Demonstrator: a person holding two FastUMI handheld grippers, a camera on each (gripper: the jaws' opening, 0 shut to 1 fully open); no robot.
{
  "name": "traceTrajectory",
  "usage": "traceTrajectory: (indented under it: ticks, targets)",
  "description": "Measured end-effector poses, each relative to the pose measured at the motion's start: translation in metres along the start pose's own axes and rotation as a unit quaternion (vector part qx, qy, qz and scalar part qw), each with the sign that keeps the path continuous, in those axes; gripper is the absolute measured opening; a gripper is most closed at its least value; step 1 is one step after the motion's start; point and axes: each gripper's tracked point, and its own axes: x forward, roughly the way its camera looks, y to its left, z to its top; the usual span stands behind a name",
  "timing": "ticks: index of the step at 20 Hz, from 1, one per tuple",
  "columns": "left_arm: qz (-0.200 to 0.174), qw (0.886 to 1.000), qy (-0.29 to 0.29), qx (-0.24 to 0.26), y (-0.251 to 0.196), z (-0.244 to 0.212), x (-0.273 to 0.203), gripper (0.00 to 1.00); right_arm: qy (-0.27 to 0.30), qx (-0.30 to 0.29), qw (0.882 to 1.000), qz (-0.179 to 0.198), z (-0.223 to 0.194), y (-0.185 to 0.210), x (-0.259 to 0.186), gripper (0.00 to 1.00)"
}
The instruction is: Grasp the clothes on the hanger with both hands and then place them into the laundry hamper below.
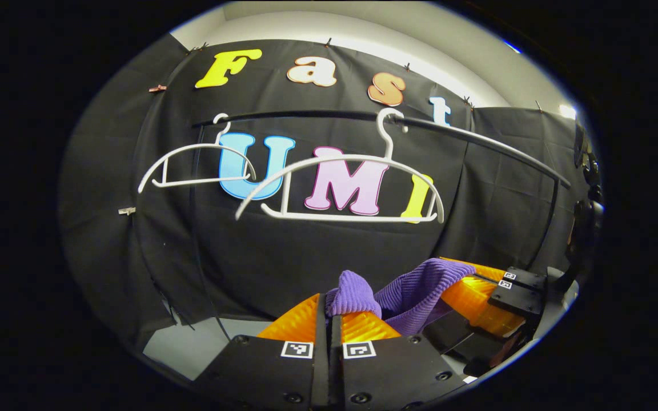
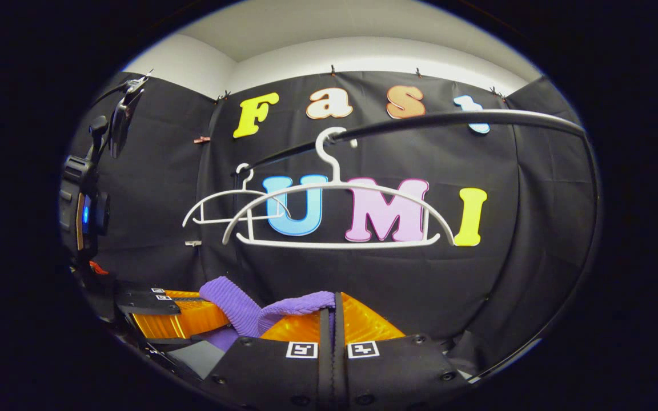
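Both your tongs, left (image 1: 329,319) and right (image 2: 333,317), pinch the purple garment (image 1: 414,294) off the bare hanger (image 1: 340,188); lowering it into the hamper remains.

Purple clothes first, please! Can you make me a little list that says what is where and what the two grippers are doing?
clothes: purple knit garment, off the hangers, stretched between both grippers
left gripper: shut on the garment
right gripper: shut on the garment
near hanger: white, bare, hooked on the rail
far hanger: white, bare, same rail
rail: dark bar in front of the black cloth wall
hamper: cannot tell where it is from these views
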Motion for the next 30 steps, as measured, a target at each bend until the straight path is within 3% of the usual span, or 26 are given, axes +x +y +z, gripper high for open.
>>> traceTrajectory:
  ticks: [8,13,17,21,24,27,28,29,30]
  targets:
    - [-0.007,0.996,0.087,-0.032,0.002,-0.101,0.045,0.05,0.117,0.084,0.989,-0.011,-0.118,-0.027,0.017,0.05]
    - [0.010,0.985,0.170,-0.014,0.020,-0.176,0.070,0.05,0.209,0.064,0.976,-0.011,-0.211,-0.036,0.017,0.05]
    - [0.039,0.963,0.263,-0.038,0.036,-0.250,0.083,0.05,0.299,0.041,0.953,-0.011,-0.289,-0.043,0.007,0.05]
    - [0.075,0.930,0.355,-0.060,0.051,-0.315,0.072,0.05,0.387,0.037,0.921,-0.021,-0.355,-0.045,-0.006,0.05]
    - [0.069,0.911,0.403,-0.058,0.050,-0.346,0.061,0.05,0.439,0.052,0.897,-0.027,-0.371,-0.044,-0.026,0.05]
    - [0.075,0.900,0.429,-0.034,0.055,-0.357,0.054,0.05,0.453,0.068,0.888,-0.035,-0.374,-0.046,-0.030,0.06]
    - [0.073,0.901,0.426,-0.027,0.054,-0.356,0.056,0.06,0.453,0.074,0.888,-0.041,-0.376,-0.049,-0.029,0.12]
    - [0.072,0.903,0.423,-0.024,0.054,-0.361,0.059,0.07,0.452,0.073,0.887,-0.052,-0.375,-0.053,-0.027,0.24]
    - [0.066,0.905,0.419,-0.027,0.049,-0.362,0.064,0.25,0.455,0.065,0.886,-0.060,-0.380,-0.061,-0.029,0.50]
